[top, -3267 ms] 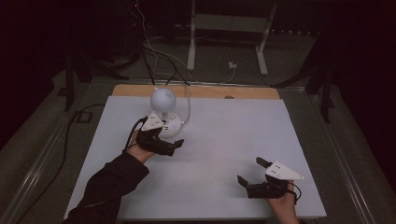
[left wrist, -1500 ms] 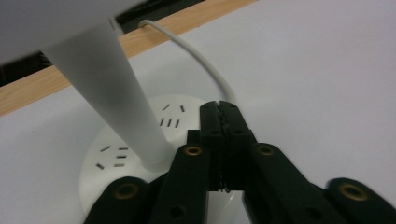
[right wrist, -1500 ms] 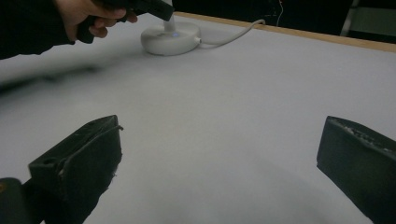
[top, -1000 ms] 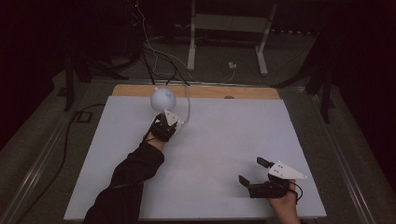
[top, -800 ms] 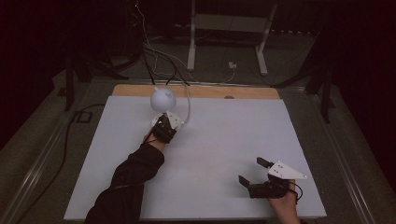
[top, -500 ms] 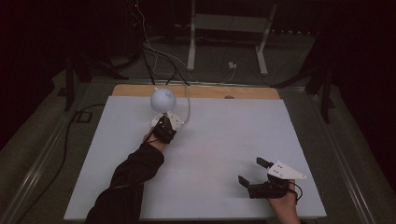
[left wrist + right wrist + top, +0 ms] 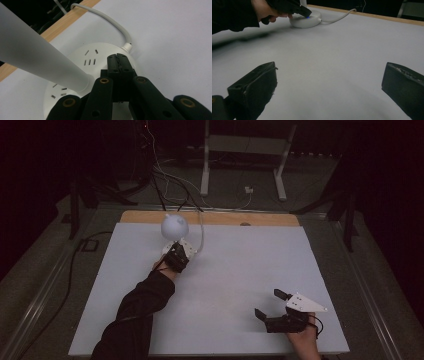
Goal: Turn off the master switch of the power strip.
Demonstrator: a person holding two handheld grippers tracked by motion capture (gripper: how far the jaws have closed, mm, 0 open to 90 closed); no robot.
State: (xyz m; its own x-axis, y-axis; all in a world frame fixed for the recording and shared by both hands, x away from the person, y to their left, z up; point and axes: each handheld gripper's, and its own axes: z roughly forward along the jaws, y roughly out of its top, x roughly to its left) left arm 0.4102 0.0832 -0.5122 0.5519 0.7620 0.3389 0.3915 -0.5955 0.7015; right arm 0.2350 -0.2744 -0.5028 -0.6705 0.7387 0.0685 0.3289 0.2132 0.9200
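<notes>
Since 3.3 s ago we've slid our left gripper, jaws closed and empty, onto the lamp base; next, press its switch.

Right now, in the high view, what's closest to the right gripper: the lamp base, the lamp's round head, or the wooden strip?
1. lamp base, up-left, under the left gripper.
2. round lamp head, just beyond.
3. wooden strip, along the table's far edge, is too close to call against the head.
</notes>
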